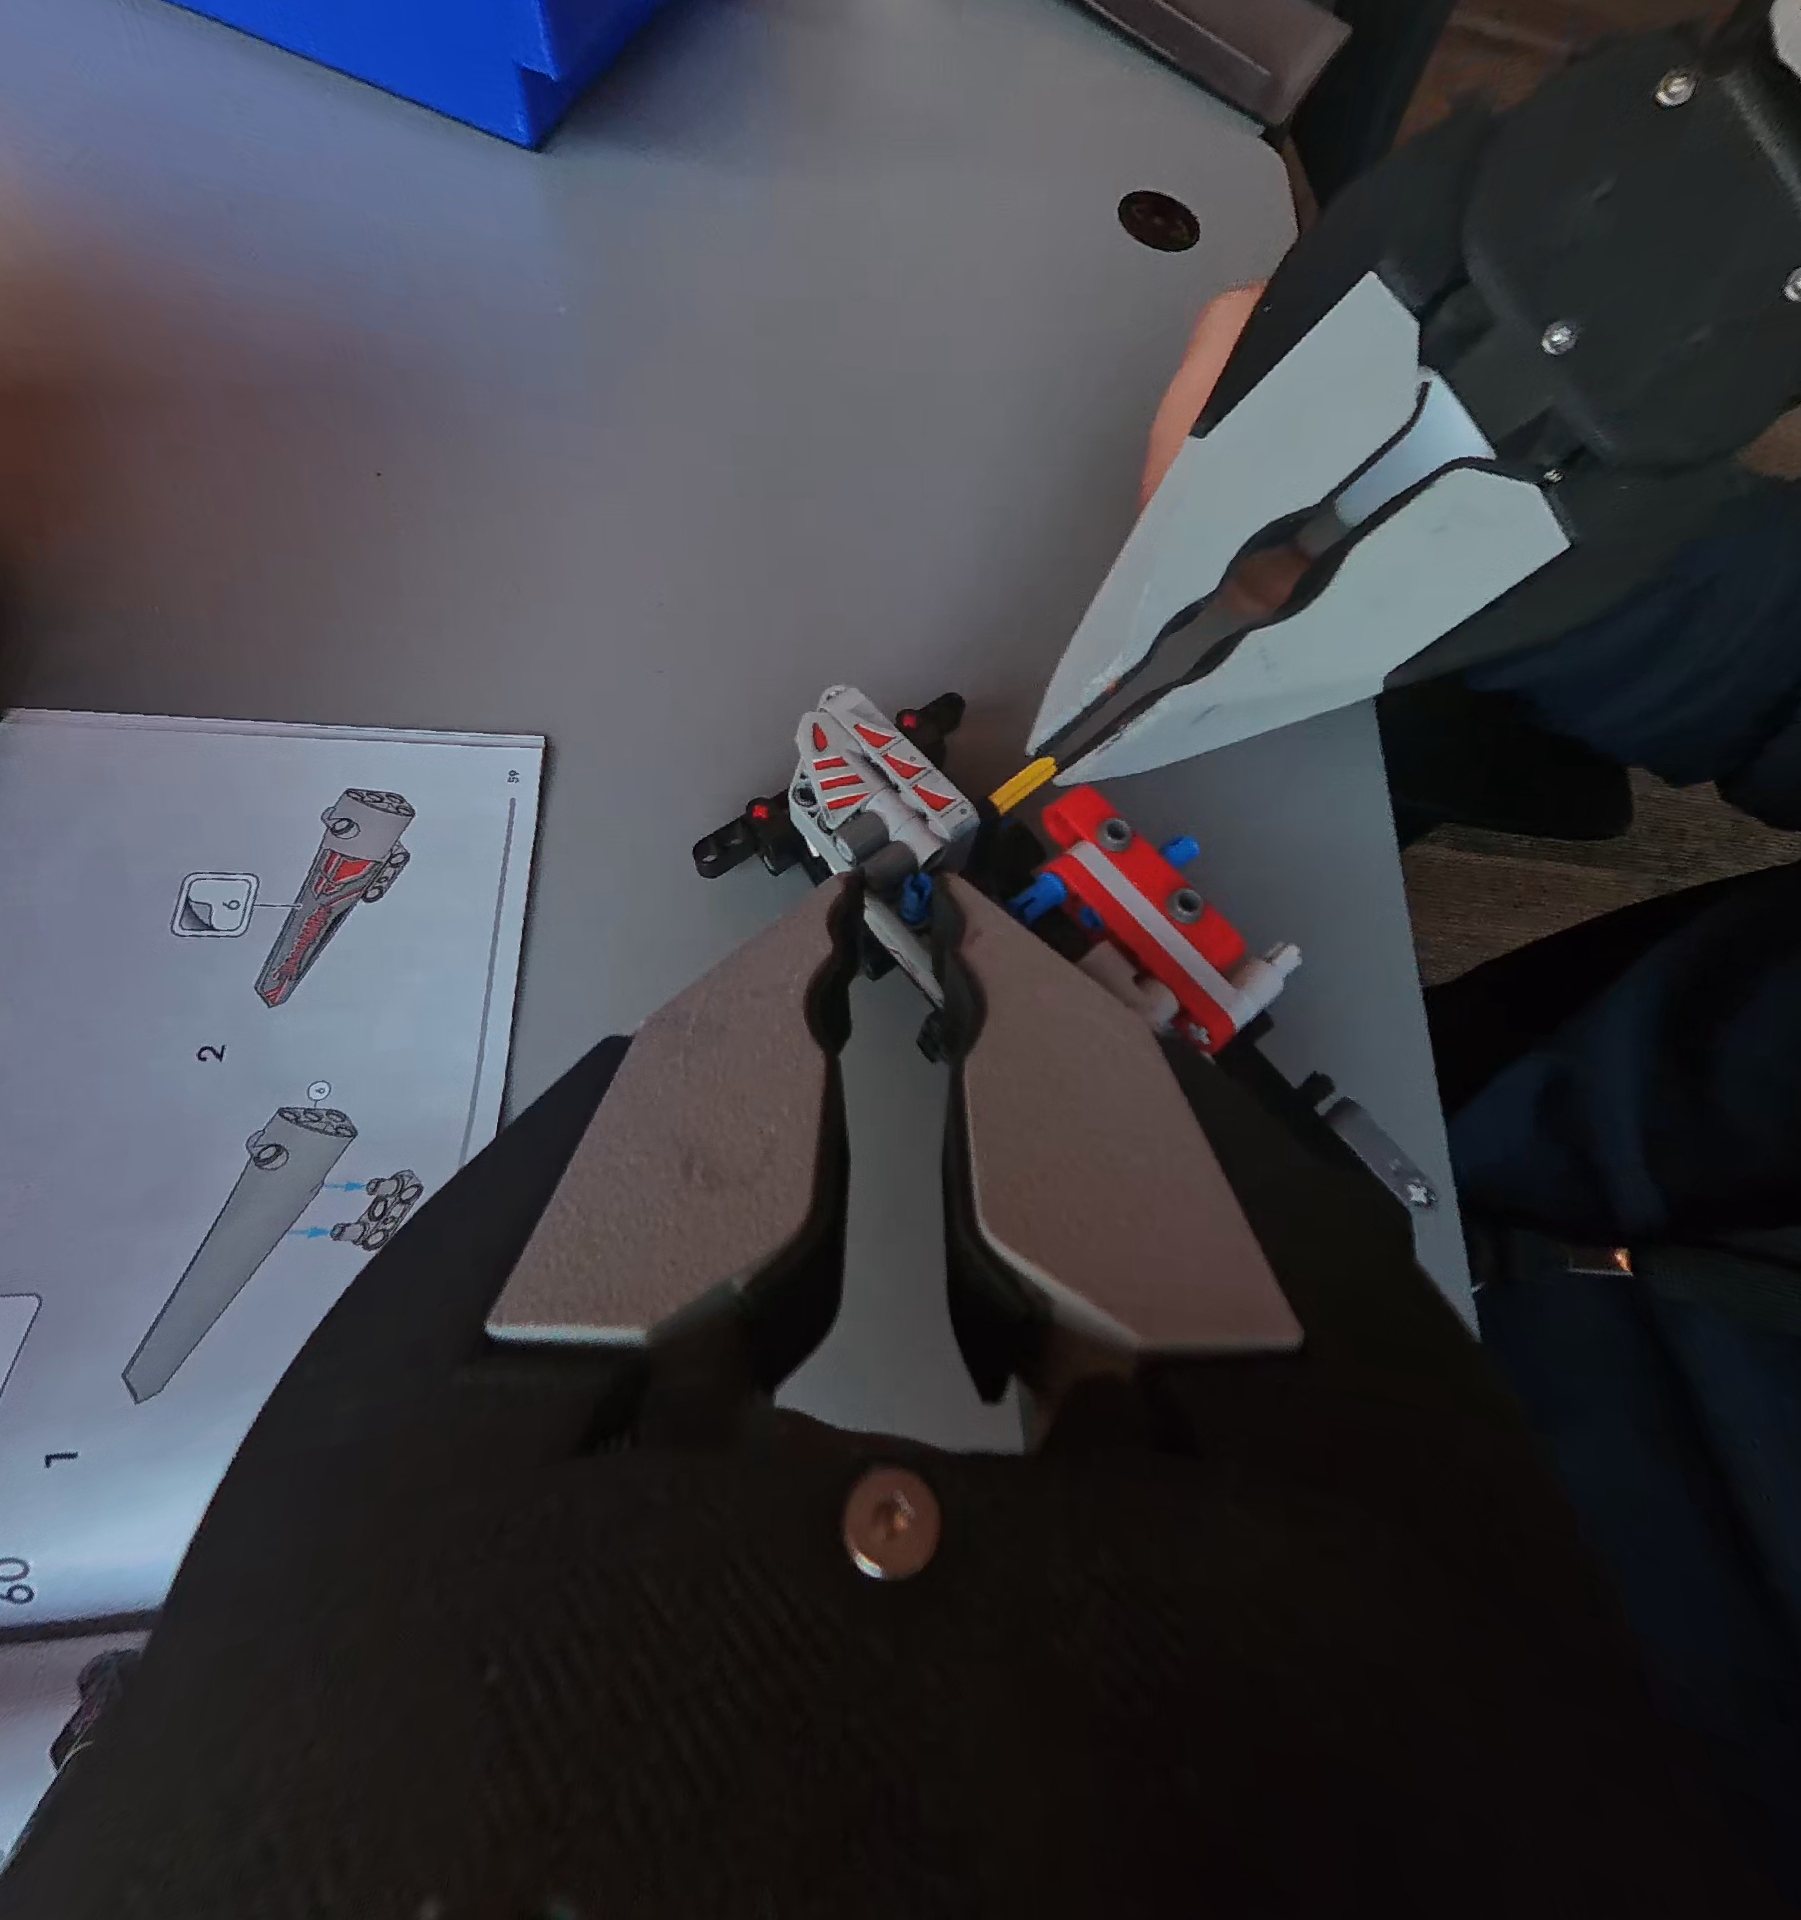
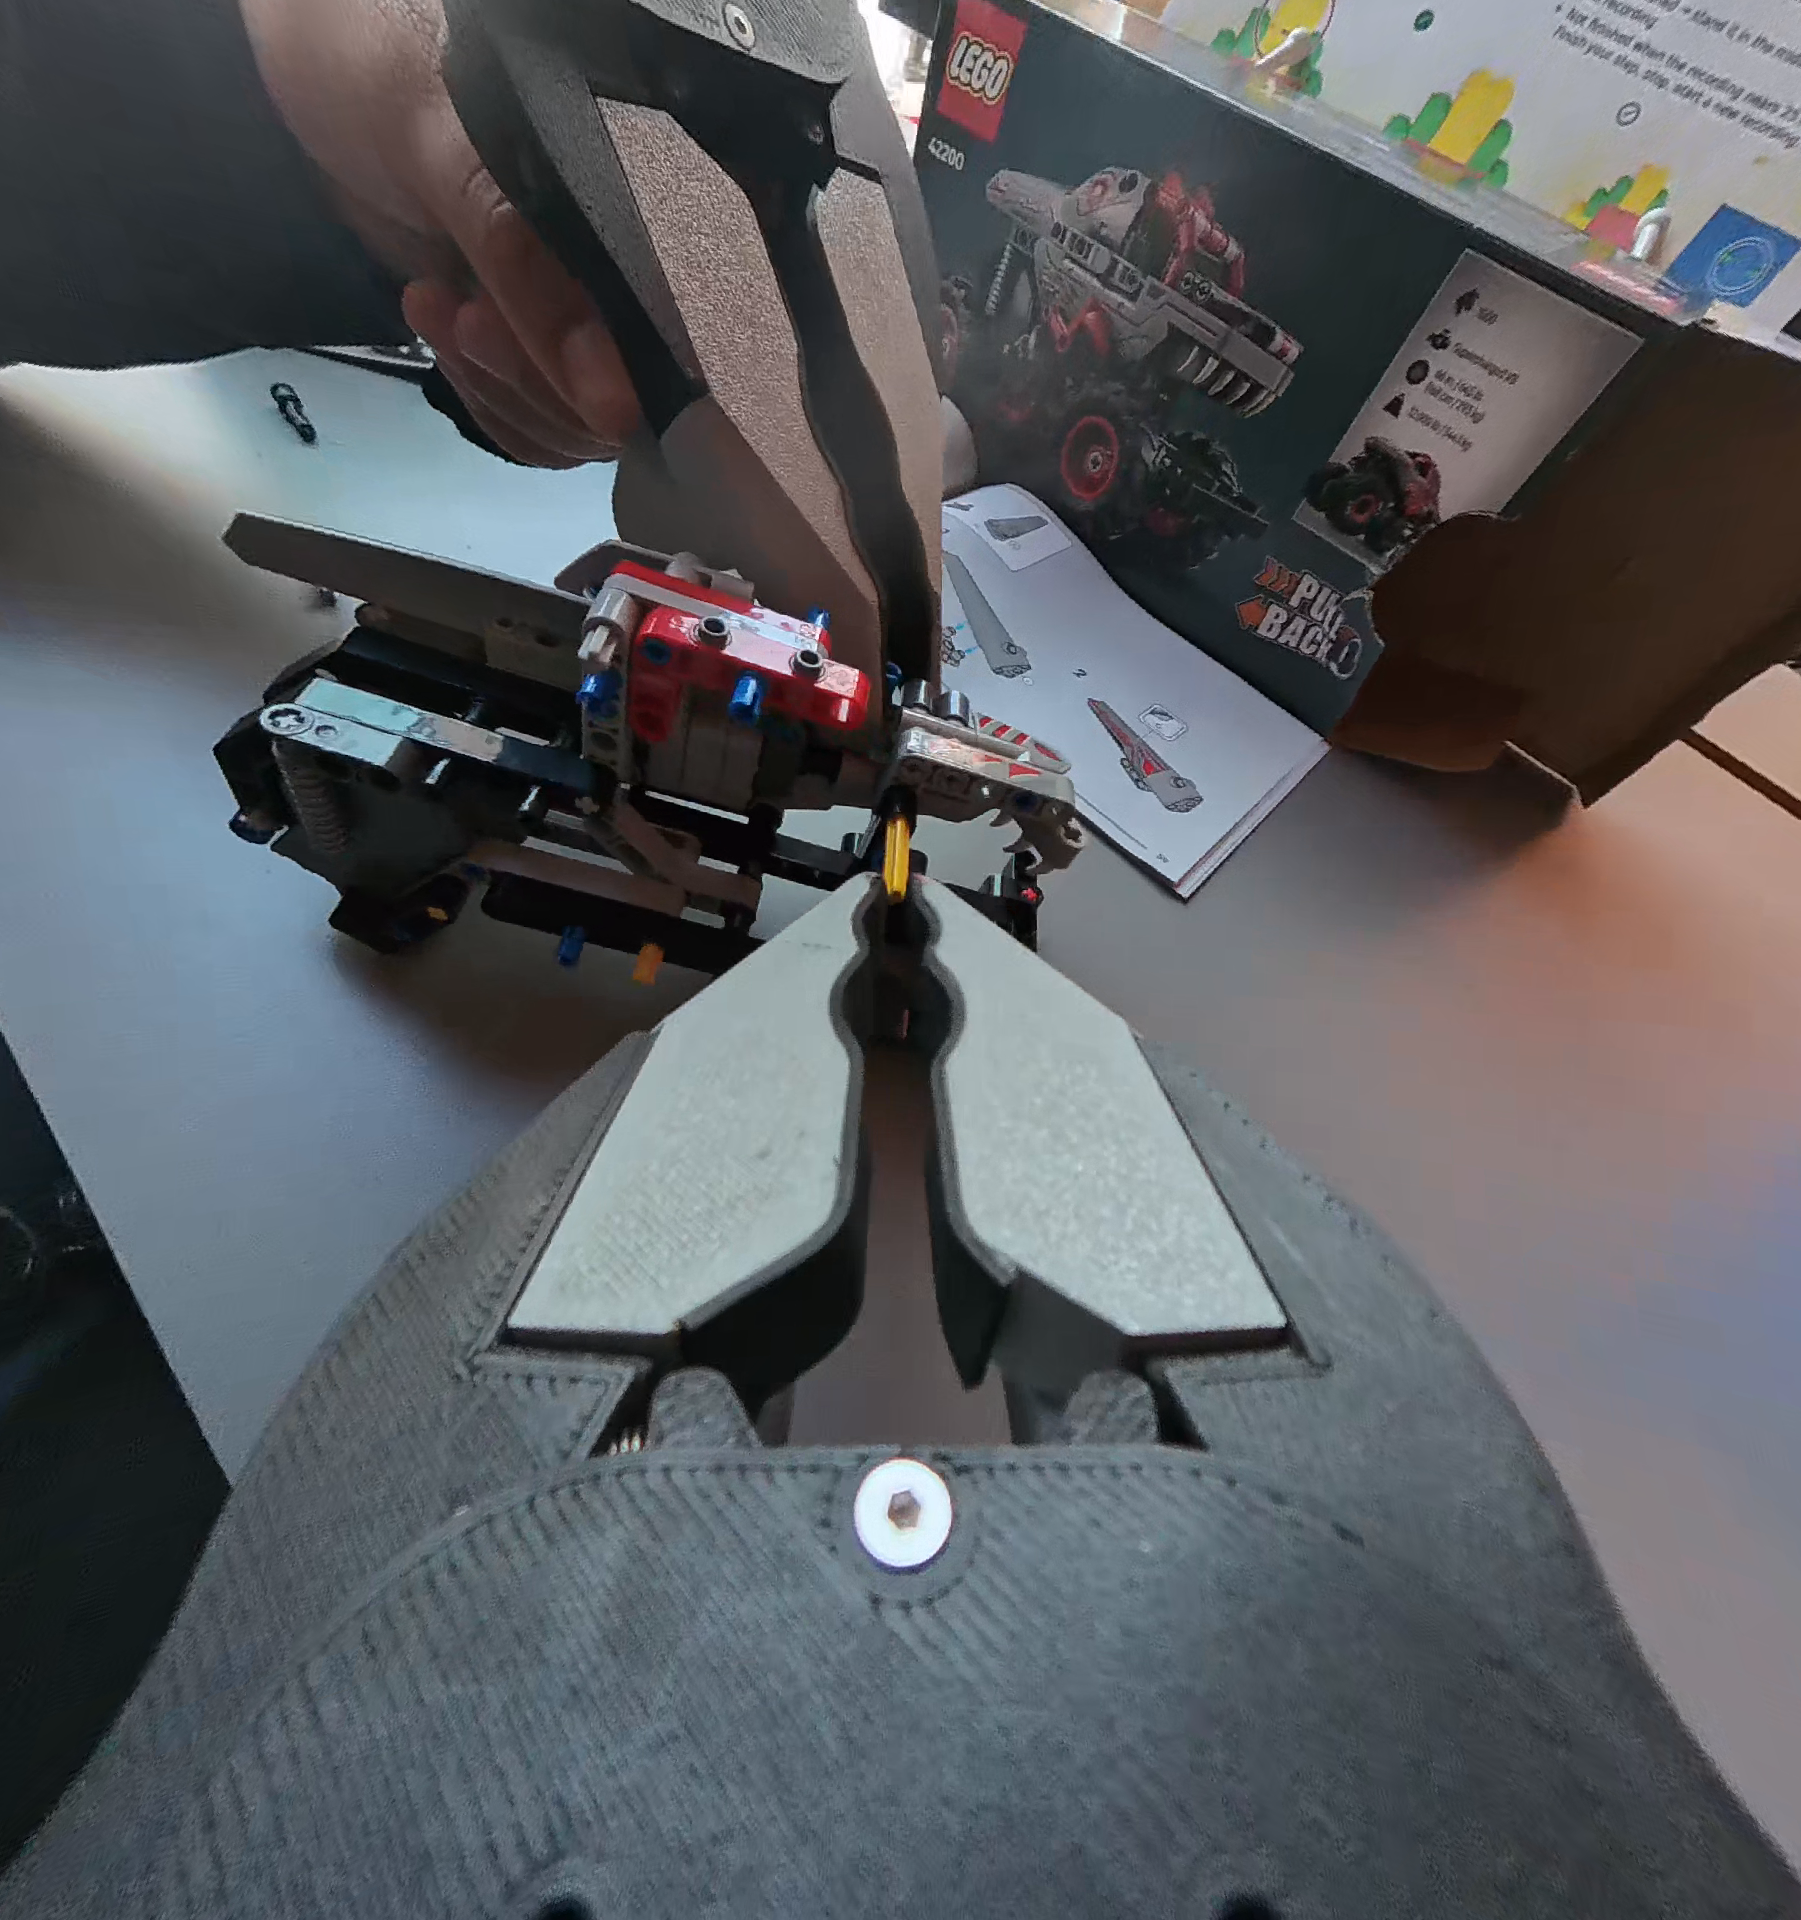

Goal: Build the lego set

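The right gripper (image 2: 894, 902) clamps a yellow axle (image 2: 897, 850) against the model (image 2: 667, 727); the left gripper's (image 1: 901, 914) jaws grip the model near the surface (image 1: 667, 468) edge.

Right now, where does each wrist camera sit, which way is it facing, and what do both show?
Left wrist view: above the table, looking down its left gripper onto the lego model; the right gripper enters from the right.
Right wrist view: low, looking along its fingers at the yellow axle; a hand shows.
Shared: model, axle, instruction booklet, both grippers.
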Demonstrator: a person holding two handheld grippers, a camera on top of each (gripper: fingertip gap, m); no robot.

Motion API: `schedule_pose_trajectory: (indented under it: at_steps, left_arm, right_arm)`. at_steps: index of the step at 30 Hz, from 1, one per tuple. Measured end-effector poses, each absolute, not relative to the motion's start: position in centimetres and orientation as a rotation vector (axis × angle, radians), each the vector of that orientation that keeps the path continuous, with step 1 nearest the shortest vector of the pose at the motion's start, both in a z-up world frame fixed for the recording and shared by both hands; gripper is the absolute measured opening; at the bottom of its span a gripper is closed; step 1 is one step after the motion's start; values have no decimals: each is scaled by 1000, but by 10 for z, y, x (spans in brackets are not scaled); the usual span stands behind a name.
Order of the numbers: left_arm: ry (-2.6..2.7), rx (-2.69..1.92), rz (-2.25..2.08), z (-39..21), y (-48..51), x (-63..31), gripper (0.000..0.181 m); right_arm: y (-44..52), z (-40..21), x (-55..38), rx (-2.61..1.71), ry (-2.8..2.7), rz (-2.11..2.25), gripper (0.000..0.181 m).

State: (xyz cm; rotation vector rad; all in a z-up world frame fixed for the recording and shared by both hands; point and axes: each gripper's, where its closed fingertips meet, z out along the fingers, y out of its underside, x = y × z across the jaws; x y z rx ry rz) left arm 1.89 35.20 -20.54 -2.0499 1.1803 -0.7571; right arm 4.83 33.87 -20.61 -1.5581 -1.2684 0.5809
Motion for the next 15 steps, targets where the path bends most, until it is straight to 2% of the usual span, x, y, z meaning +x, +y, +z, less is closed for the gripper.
schedule_pose_trajectory:
  at_steps: [1,15]
  left_arm:
    - [1178,-2050,-761,-206,352,19,10]
    - [1178,-2047,-763,-206,353,18,9]
  right_arm:
    - [339,-206,48,-1560,-1266,589,0]
    - [341,-207,48,-1564,-1277,578,0]
